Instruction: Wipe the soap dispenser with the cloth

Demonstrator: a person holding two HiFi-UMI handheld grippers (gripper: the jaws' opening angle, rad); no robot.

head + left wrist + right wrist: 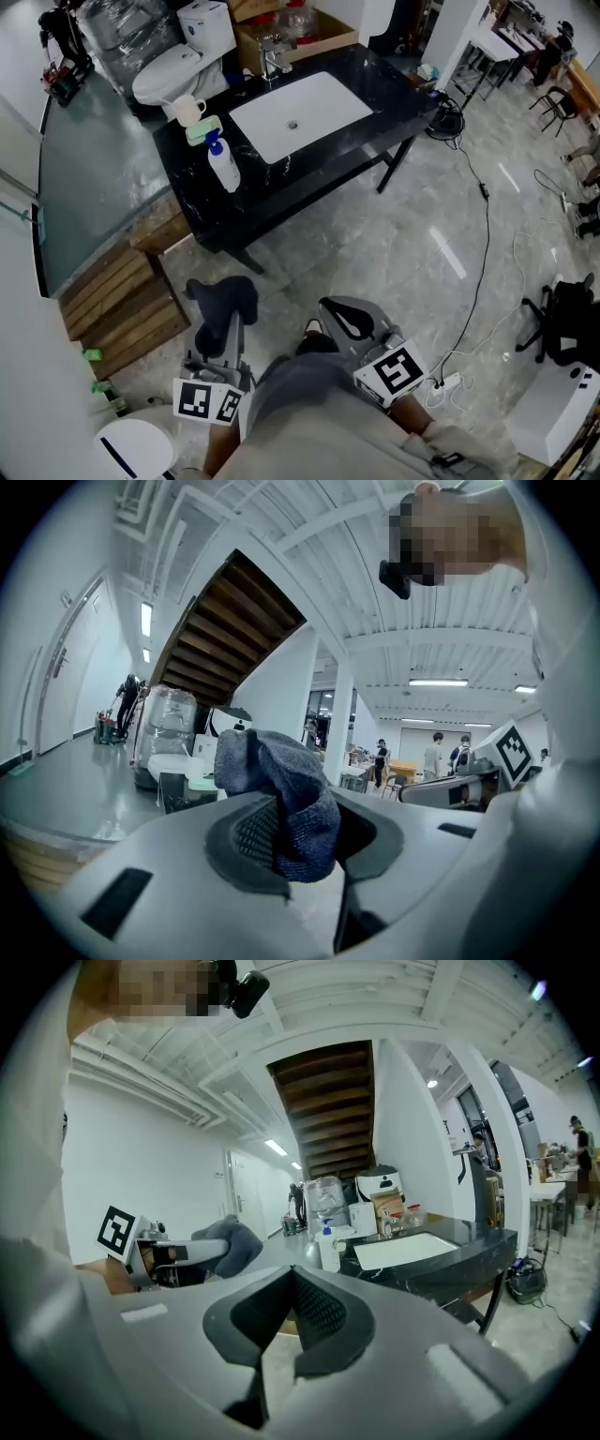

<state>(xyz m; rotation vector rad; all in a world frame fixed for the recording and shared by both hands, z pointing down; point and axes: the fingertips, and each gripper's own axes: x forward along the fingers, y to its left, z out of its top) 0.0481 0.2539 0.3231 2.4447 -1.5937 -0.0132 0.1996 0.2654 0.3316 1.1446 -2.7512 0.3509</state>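
The soap dispenser (223, 164), a white bottle with a blue pump, stands at the left end of the black counter (375, 103), left of the white sink (300, 112). Both grippers are well short of the counter, low in the head view above the floor. My left gripper (221, 323) is shut on a dark blue-grey cloth (225, 296); in the left gripper view the cloth (281, 789) bunches up between the jaws. My right gripper (345, 319) is shut and holds nothing. The right gripper view shows the dispenser (328, 1247) ahead on the counter, with the cloth (231, 1239) to its left.
On the counter by the dispenser are a white cup (187, 111) and a green tray (202, 129); a faucet (272, 62) stands behind the sink. A toilet (176, 67) stands beyond. Wooden pallets (122, 300) lie left, a cable (484, 234) and power strip (446, 382) right.
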